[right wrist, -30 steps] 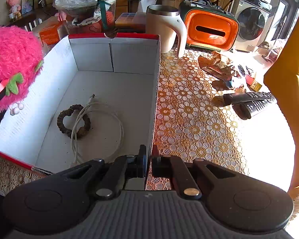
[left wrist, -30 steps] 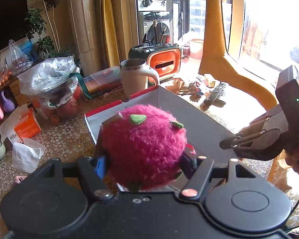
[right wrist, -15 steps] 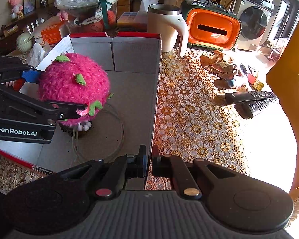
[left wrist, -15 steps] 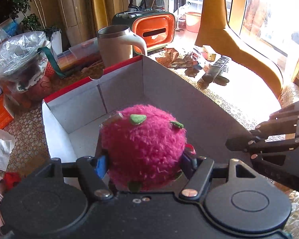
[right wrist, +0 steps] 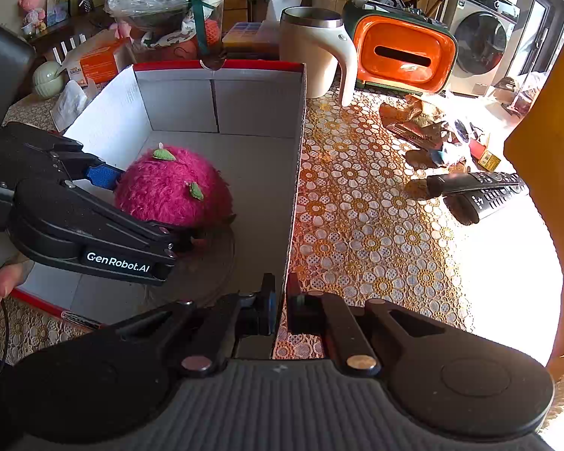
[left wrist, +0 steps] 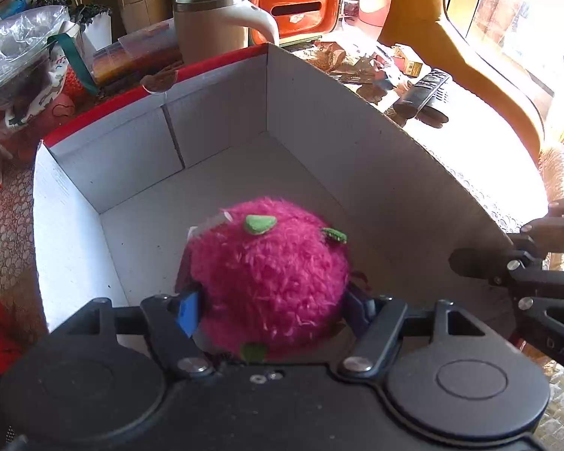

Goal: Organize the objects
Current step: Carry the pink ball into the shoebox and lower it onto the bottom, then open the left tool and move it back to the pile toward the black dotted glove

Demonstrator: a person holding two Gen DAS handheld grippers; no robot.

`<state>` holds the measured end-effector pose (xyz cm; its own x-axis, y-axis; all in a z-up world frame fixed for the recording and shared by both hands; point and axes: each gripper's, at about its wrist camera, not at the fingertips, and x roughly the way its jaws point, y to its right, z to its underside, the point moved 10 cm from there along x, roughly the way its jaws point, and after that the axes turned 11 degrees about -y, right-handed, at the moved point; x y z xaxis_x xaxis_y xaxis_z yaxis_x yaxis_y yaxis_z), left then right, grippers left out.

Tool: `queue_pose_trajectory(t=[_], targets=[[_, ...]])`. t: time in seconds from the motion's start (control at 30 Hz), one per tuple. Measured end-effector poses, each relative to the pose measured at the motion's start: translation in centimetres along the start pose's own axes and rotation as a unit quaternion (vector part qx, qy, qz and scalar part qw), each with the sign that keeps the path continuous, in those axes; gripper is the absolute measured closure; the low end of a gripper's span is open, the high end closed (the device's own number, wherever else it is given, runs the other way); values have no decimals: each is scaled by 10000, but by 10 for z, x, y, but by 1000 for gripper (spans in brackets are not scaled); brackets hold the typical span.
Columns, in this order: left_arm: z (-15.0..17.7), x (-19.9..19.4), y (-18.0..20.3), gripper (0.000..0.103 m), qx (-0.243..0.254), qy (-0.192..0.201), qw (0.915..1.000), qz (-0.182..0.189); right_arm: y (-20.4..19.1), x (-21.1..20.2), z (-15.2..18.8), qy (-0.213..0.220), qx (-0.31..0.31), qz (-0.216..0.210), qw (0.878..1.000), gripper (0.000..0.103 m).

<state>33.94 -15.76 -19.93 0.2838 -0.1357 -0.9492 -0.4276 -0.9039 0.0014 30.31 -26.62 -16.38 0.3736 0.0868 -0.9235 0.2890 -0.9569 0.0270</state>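
Note:
A fuzzy pink plush with small green leaves sits low inside the white cardboard box with a red rim, close to its floor. My left gripper straddles the plush, its blue pads against the fur on both sides, and its jaws are opening. From the right wrist view the plush lies in the left half of the box, with the left gripper reaching in from the left. My right gripper is shut on the near end of the box's right wall.
Behind the box stand a cream mug, an orange case and a plastic-wrapped basket. Wrappers and two remotes lie on the lace tablecloth to the right. A yellow chair borders the table.
My left gripper has carried the plush from above the box's left rim down into the box, almost to its floor. The right gripper has kept its hold on the wall.

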Motion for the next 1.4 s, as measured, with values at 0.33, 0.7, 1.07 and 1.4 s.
queue_pose_trajectory(t=[0.33, 0.7, 1.07, 1.4], targets=[[-1, 0, 0, 23, -17, -56, 10000, -15, 0, 0, 0, 0, 17, -9, 10000, 98], [2, -34, -3, 19, -65, 381, 9992, 121, 2, 1, 2, -12, 7, 28, 10000, 98], [14, -97, -22, 21, -229, 1002, 9946, 153, 0, 4, 3, -61, -9, 114, 9999, 98], [42, -150, -52, 19, -348, 1404, 9895, -41, 0, 5, 5, -48, 16, 175, 9998, 98]])
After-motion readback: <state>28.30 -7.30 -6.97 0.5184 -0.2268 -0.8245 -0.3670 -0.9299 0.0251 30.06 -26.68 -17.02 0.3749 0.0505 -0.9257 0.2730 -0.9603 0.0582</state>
